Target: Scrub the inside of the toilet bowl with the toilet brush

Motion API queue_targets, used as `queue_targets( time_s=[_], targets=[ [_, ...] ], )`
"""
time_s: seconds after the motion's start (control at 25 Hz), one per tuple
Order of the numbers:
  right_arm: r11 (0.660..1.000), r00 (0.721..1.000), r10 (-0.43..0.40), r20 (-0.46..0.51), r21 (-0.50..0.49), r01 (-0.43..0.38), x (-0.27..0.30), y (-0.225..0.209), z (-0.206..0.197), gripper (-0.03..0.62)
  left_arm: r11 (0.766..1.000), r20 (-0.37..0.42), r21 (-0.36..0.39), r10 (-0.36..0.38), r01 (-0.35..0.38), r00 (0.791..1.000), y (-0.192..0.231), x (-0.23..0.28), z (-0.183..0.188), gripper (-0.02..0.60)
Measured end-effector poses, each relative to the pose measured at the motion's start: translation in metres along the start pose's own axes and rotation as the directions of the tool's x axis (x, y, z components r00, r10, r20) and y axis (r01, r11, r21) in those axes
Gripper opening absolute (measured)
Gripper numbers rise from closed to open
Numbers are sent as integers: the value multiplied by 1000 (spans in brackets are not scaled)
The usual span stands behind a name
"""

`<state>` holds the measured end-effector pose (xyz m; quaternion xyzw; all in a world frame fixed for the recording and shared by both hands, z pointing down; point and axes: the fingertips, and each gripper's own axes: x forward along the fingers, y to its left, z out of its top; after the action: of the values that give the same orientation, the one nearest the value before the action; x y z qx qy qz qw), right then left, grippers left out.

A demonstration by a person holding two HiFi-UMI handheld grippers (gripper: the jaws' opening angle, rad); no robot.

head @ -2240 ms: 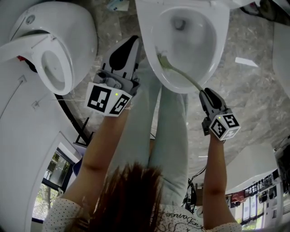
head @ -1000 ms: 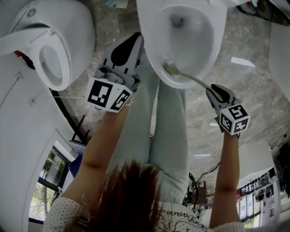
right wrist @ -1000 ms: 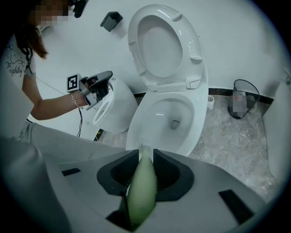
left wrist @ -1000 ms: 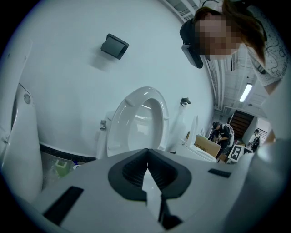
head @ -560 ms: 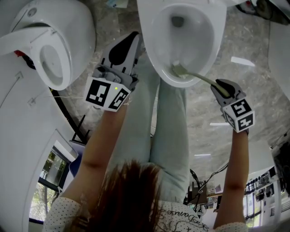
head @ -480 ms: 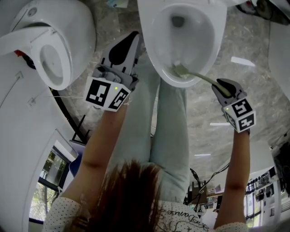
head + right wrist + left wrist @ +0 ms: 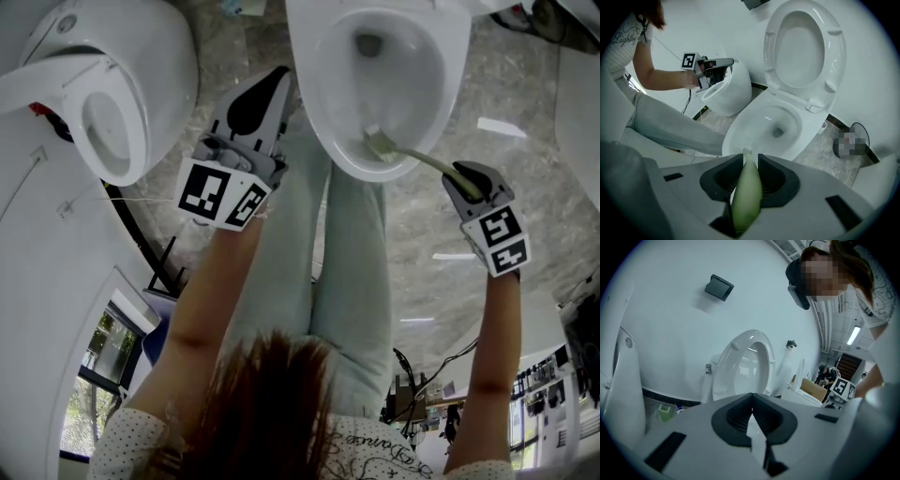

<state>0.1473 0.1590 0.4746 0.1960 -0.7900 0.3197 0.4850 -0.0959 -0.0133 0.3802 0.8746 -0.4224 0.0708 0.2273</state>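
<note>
The white toilet bowl [image 7: 319,56] lies at the top middle of the head view, lid raised [image 7: 804,44] in the right gripper view. My right gripper [image 7: 466,174] is shut on the pale green toilet brush handle [image 7: 746,194]. The handle [image 7: 427,161] runs up-left over the near rim, and the brush head [image 7: 378,142] rests on the bowl's inner front wall. My left gripper [image 7: 275,86] hangs shut and empty beside the bowl's left edge, its jaws meeting in the left gripper view [image 7: 751,411].
A second white toilet [image 7: 112,94] stands at the left, seen with its seat up [image 7: 743,366]. My legs in light trousers [image 7: 328,262] stand right before the bowl. A dark cable [image 7: 150,248] runs on the marble floor. A white fixture [image 7: 586,103] edges the right.
My right gripper has swung right and slightly up, sweeping the brush head from the bowl's left inner wall across to the front right. The left gripper has barely moved.
</note>
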Motion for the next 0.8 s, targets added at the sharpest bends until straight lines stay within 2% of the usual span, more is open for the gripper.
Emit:
queue_targets(
  time_s=[0.48, 0.8],
  targets=[
    [992, 998, -56, -42, -112, 50, -11, -30, 14, 109, 1000, -1, -1, -2, 2, 1000, 1, 7, 4, 3],
    [991, 997, -66, -50, -120, 59, -14, -42, 20, 109, 1000, -10, 6, -11, 11, 1000, 5, 14, 7, 3]
  ],
)
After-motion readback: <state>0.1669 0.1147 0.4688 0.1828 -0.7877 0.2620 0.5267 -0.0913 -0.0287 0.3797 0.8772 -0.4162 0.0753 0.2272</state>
